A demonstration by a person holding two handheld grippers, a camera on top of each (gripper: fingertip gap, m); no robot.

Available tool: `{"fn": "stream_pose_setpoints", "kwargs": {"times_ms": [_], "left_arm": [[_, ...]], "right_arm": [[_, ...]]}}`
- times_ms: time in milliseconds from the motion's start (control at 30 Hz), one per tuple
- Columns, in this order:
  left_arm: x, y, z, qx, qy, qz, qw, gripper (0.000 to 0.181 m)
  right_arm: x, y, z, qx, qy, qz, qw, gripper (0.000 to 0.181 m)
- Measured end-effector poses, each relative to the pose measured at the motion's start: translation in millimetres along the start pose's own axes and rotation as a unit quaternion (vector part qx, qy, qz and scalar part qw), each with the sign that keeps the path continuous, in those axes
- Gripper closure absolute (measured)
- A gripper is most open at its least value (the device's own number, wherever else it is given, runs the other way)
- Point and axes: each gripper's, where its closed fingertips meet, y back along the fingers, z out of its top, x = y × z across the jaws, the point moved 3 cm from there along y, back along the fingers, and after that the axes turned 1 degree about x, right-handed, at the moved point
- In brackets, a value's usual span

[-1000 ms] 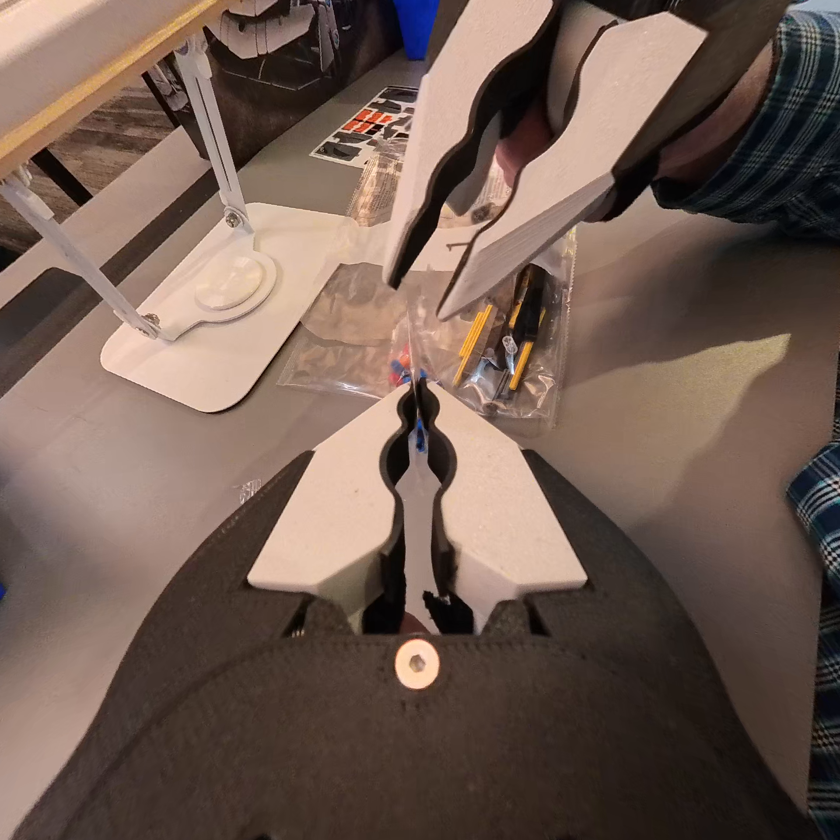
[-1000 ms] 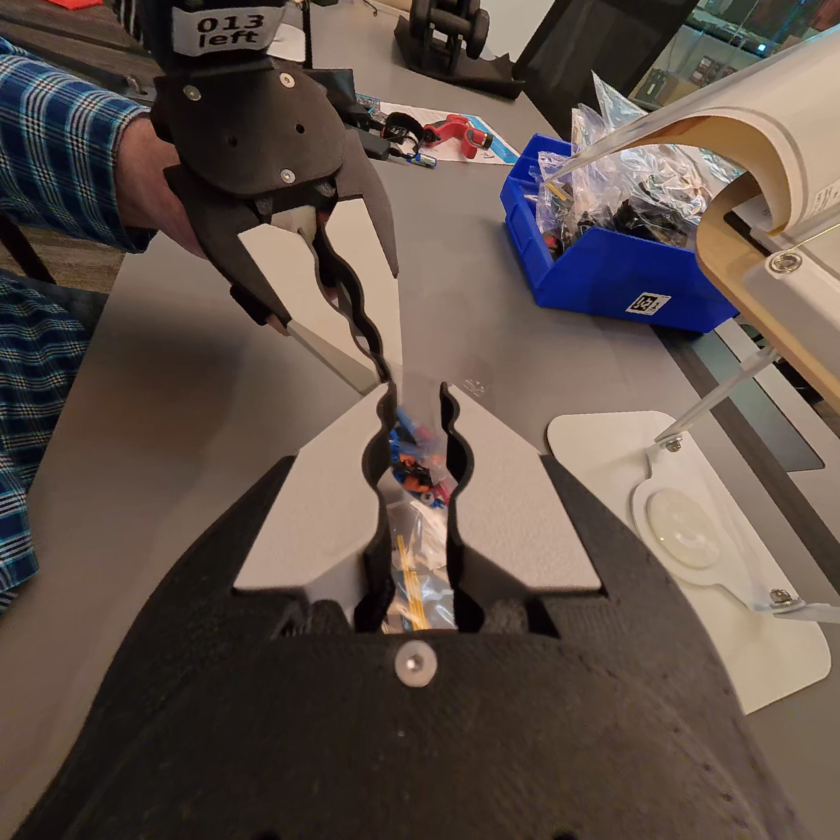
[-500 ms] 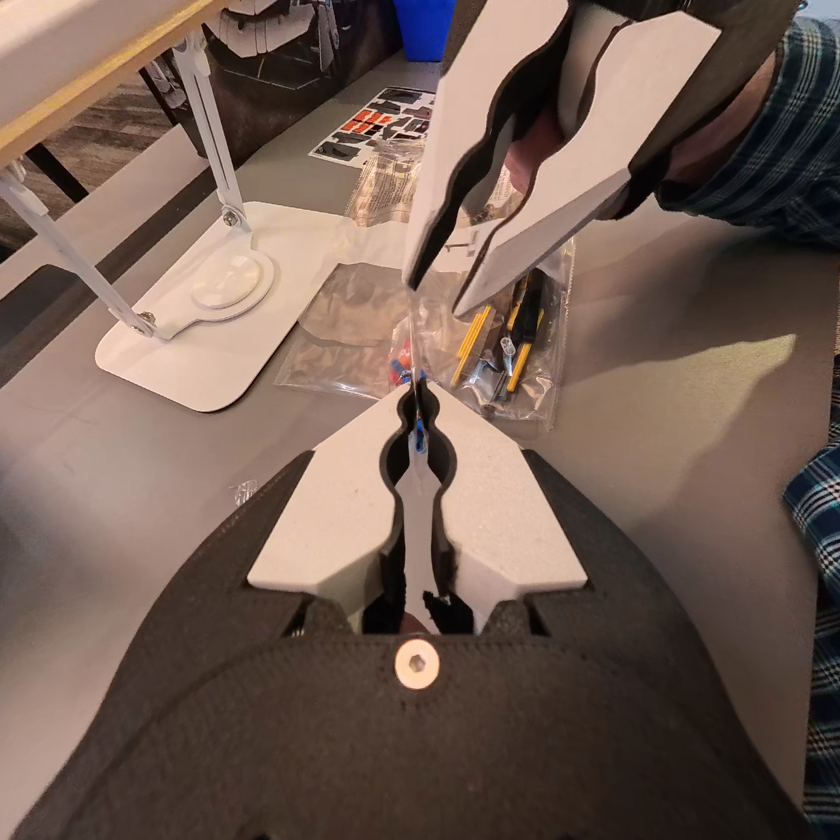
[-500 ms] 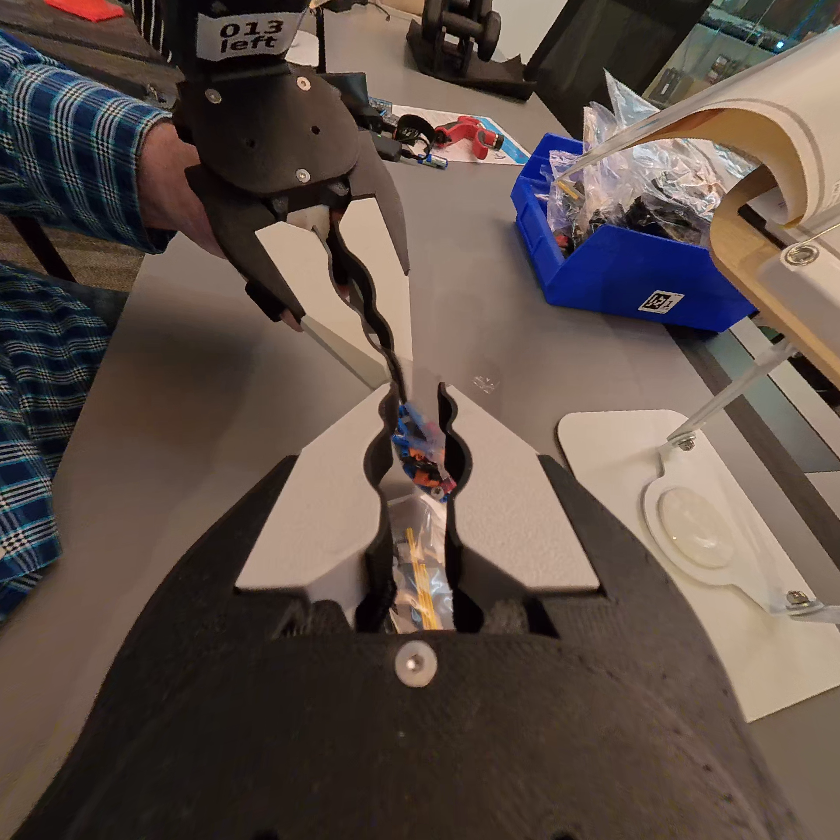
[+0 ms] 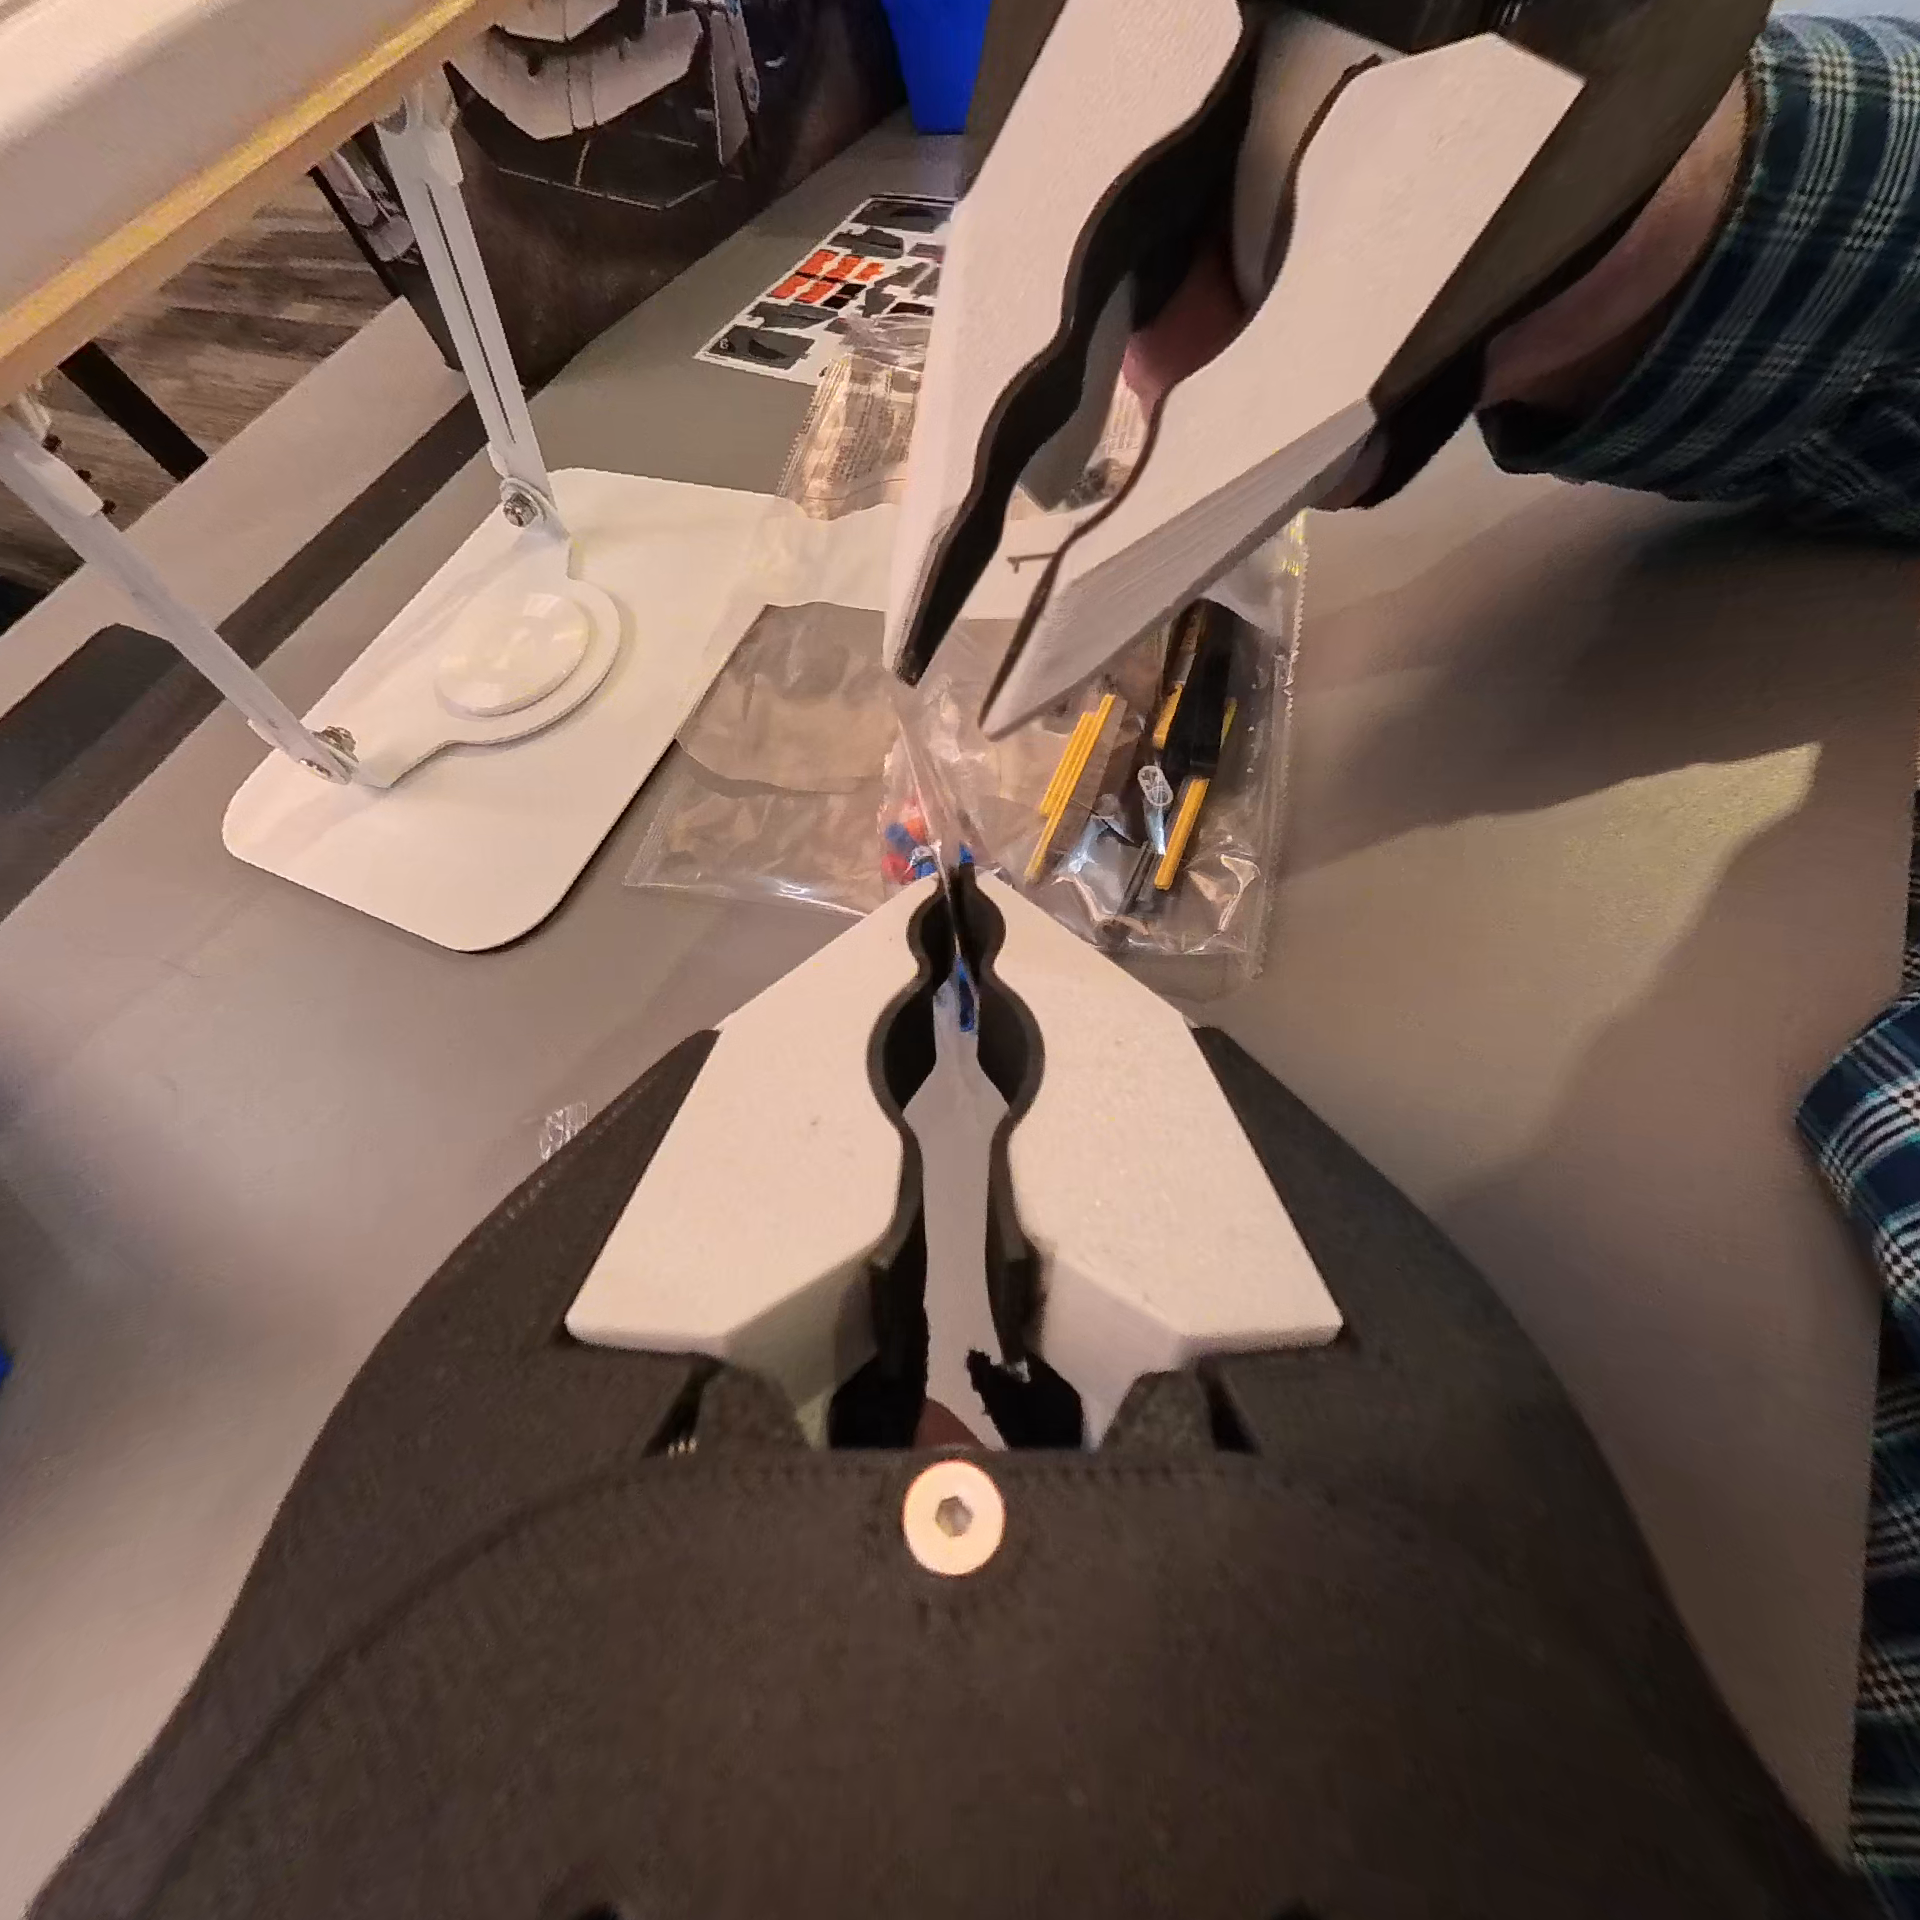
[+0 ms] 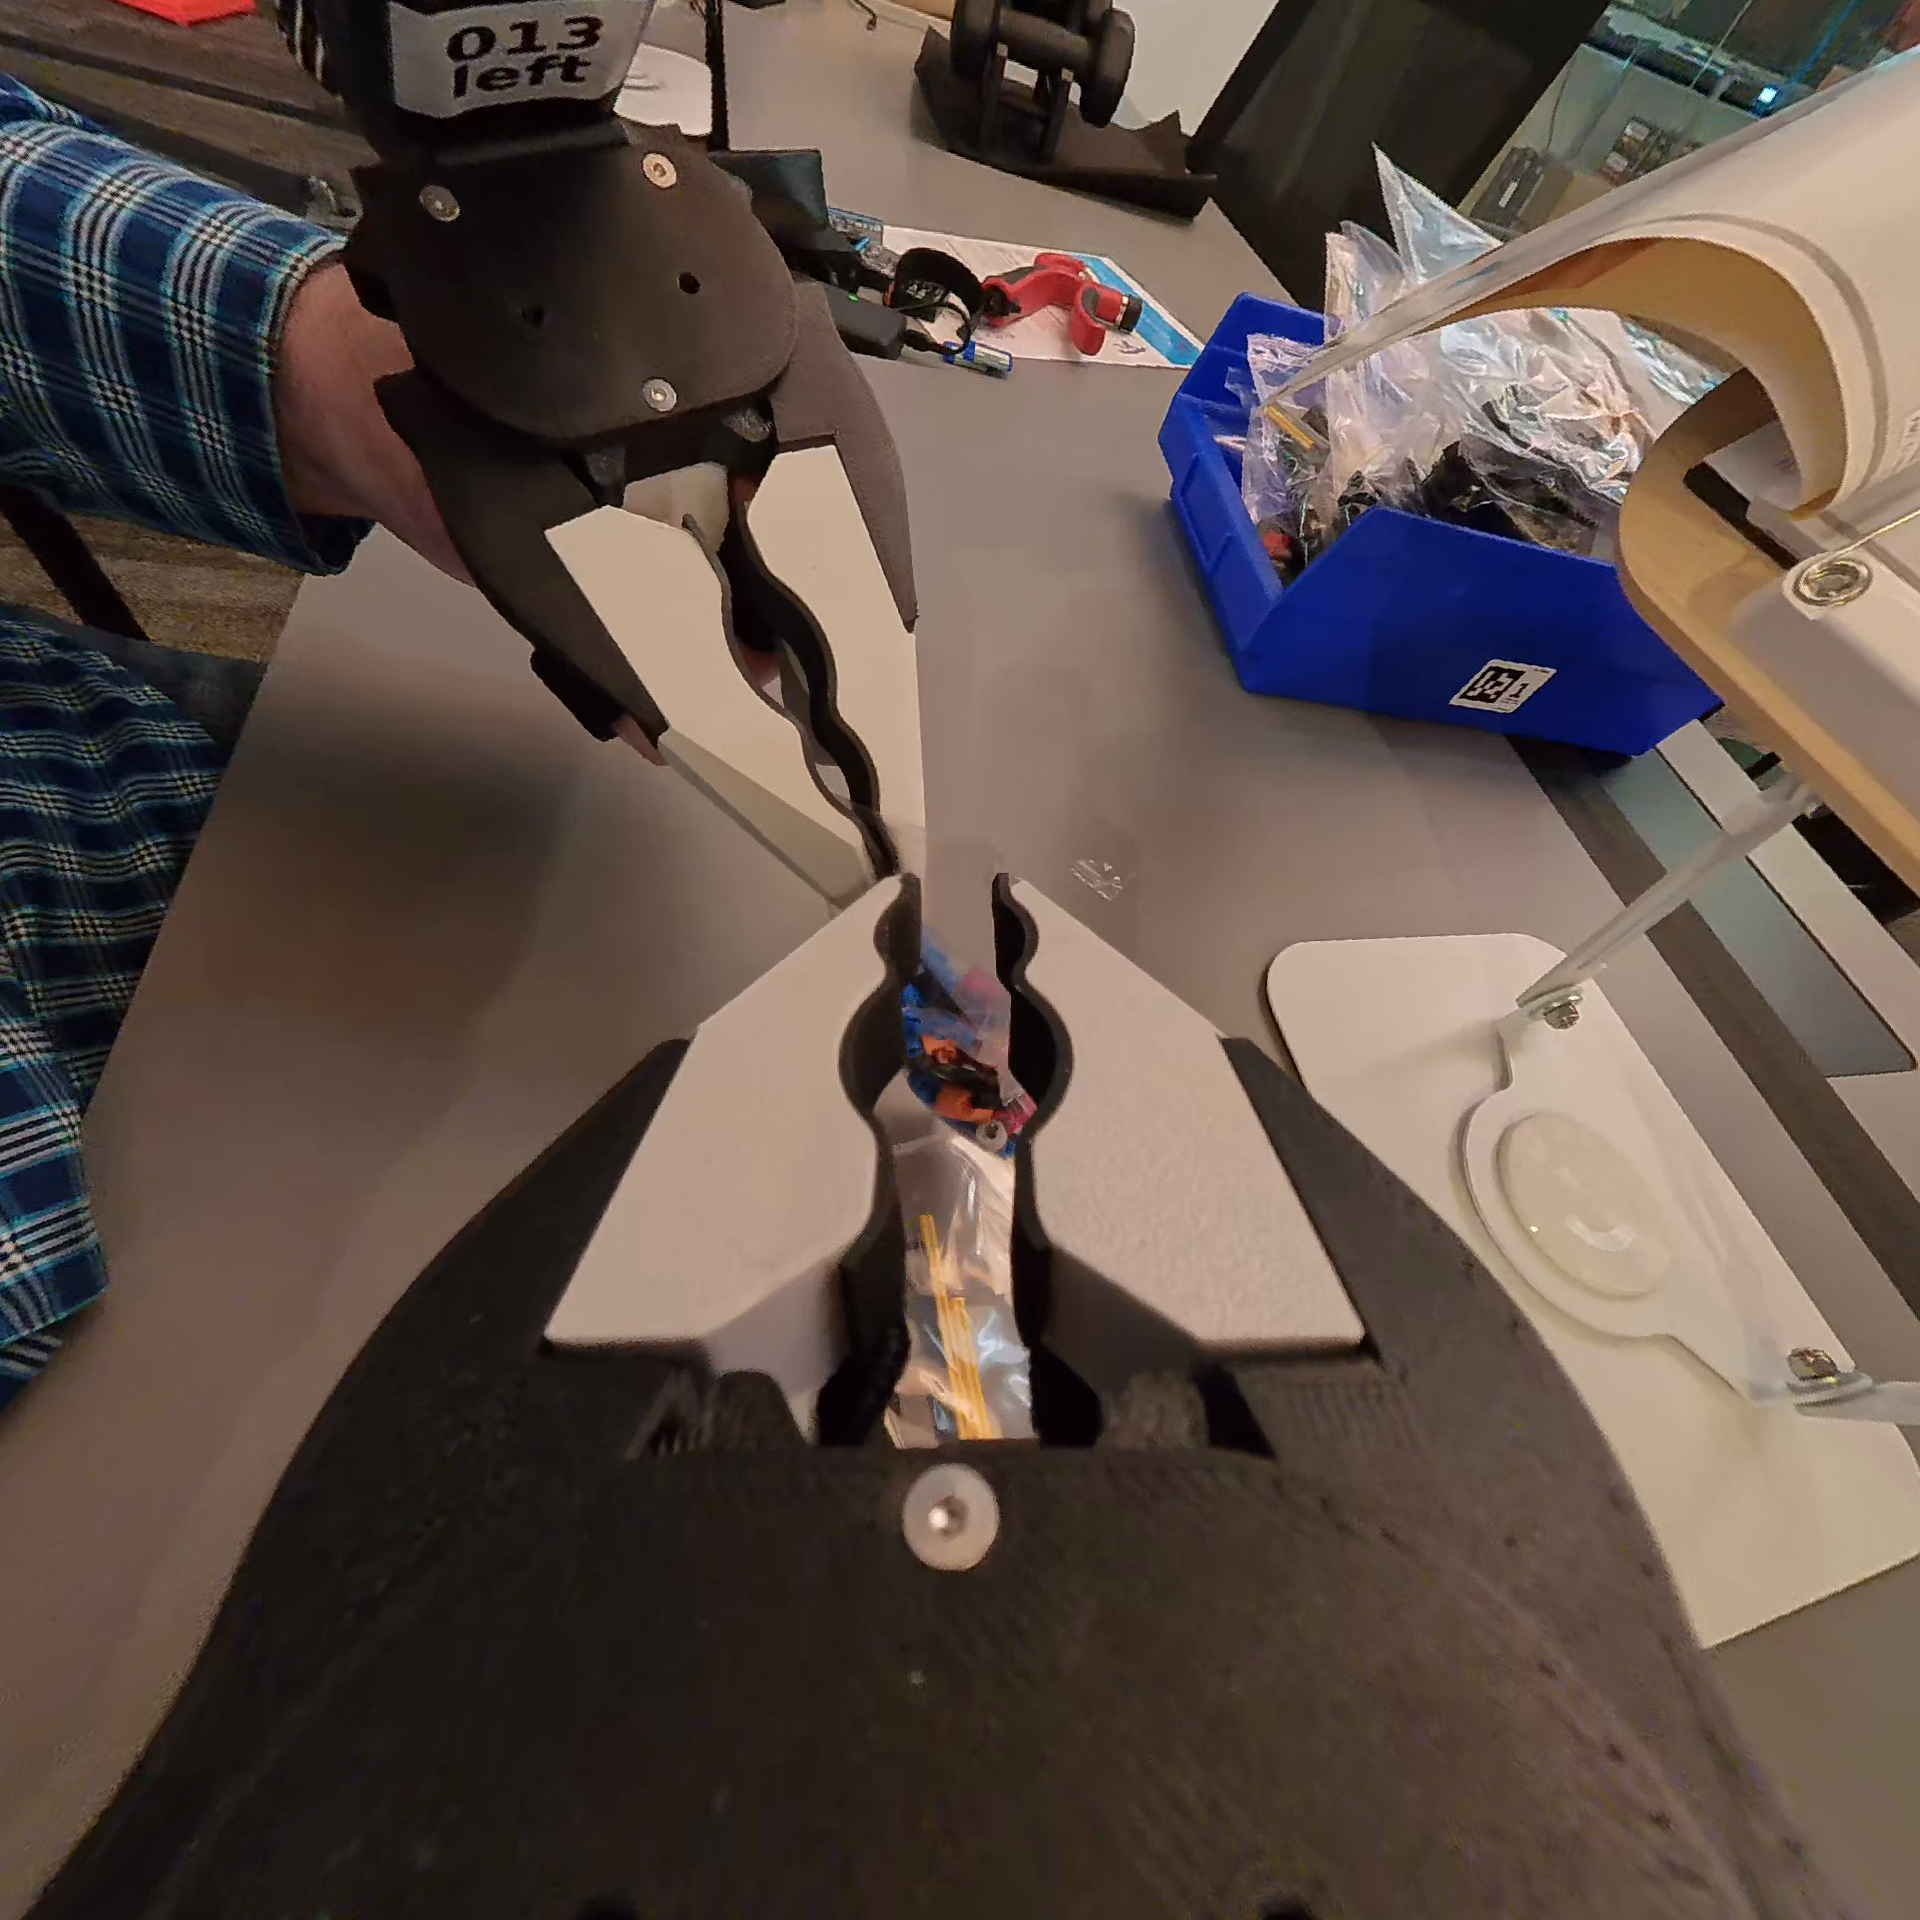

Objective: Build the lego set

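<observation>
My left gripper is shut on the lower edge of a small clear bag of blue and red lego pieces, held just above the grey table. My right gripper comes down from above with its jaws a narrow gap apart around the bag's upper film. In the right wrist view the bag's coloured pieces sit between my right gripper's fingers, with the left gripper just beyond. A larger clear bag with yellow and black parts lies under it on the table.
A white stand base holds the open instruction book on thin arms. A blue bin full of bagged parts stands beyond it. Flat clear bags and a sticker sheet lie near. Plaid sleeves flank the work area. The tips of both grippers are at nearly the same place.
My right gripper's jaws have narrowed around the small bag's top. The left gripper keeps its hold; the bag stands more upright between the two.
</observation>
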Motion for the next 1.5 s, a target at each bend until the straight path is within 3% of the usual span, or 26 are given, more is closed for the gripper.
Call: {"fn": "stream_pose_setpoints", "kwargs": {"times_ms": [33, 400, 933, 1100, 1300, 1500], "left_arm": [[0, 0, 0, 0.001, -0.002, 0.0, 1.0, 0.181], [-6, 0, 1, 0.007, -0.029, -0.001, 1.0, 0.181], [-12, -2, 4, -0.018, 0.027, -0.033, 0.999, 0.181], [-10, 3, 9, -0.034, 0.07, -0.063, 0.995, 0.154], [10, 24, 27, -0.075, 0.157, -0.097, 0.98, 0.153], [8, 15, 24, 0.009, 0.159, -0.164, 0.974, 0.16]], "right_arm": [[0, 0, 0, 0.001, 0.0, 0.0, 1.0, 0.171], [-1, 0, 1, 0.01, 0.018, -0.015, 1.0, 0.181], [7, 3, -3, 0.023, 0.051, -0.014, 0.998, 0.181], [11, 3, -2, 0.019, 0.055, -0.01, 0.998, 0.181], [21, 0, -2, 0.018, 0.074, -0.002, 0.997, 0.181], [25, -3, -1, 0.019, 0.084, 0.003, 0.996, 0.181]]}}
